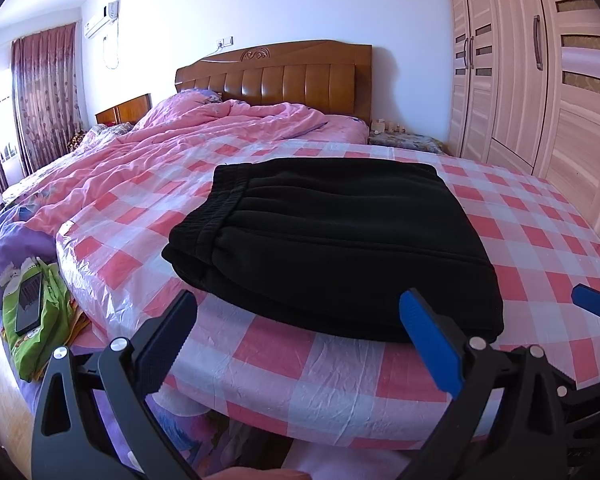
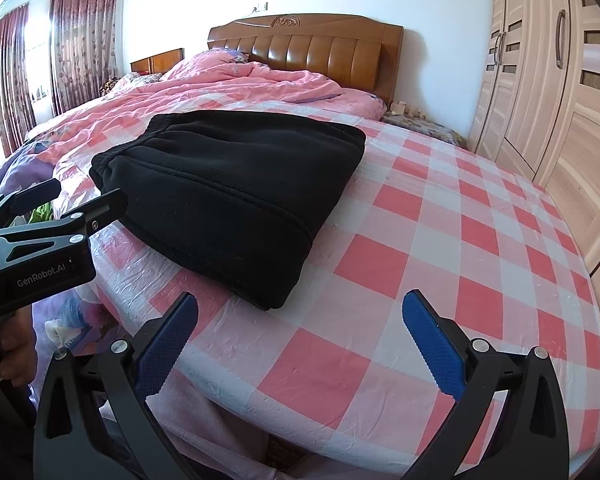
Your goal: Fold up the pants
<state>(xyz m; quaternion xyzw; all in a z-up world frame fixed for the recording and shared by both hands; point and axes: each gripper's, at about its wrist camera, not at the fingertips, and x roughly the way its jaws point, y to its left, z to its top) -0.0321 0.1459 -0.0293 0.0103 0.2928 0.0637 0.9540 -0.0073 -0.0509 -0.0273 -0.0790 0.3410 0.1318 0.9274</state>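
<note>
The left gripper [image 1: 298, 306], black-framed tongs with one blue ribbed pad and one dark pad, is spread wide and holds nothing; its tips hover just short of the near edge of the pants without touching them. The right gripper [image 2: 300, 308], the same black tongs with two blue textured pads, is likewise wide apart and empty, poised over bare cloth beside the near corner of the garment. Seen from the right wrist camera, the left tool comes in from the side with its fingers apart, just beside the bundle's near left edge, and a hand [image 2: 14, 346] grips its handle below.

The black fleece pants with an elastic waistband [image 1: 328, 240] lie as a compact, thick rectangle, several layers stacked, the gathered waistband turned to the left side. They rest near the front of the pink-and-white checked plastic sheet [image 1: 512, 216] spread over the bed, probably laid there as a flat, smooth working surface. With both tools clear of the fabric and the bundle squared, the folding looks finished, or nearly so.

Further out, a crumpled pink quilt [image 1: 172, 140] lies pushed toward the brown padded wooden headboard [image 1: 284, 76], apparently to free the folding area, and a pale wood-grain wardrobe [image 1: 540, 80] stands to the right.
</note>
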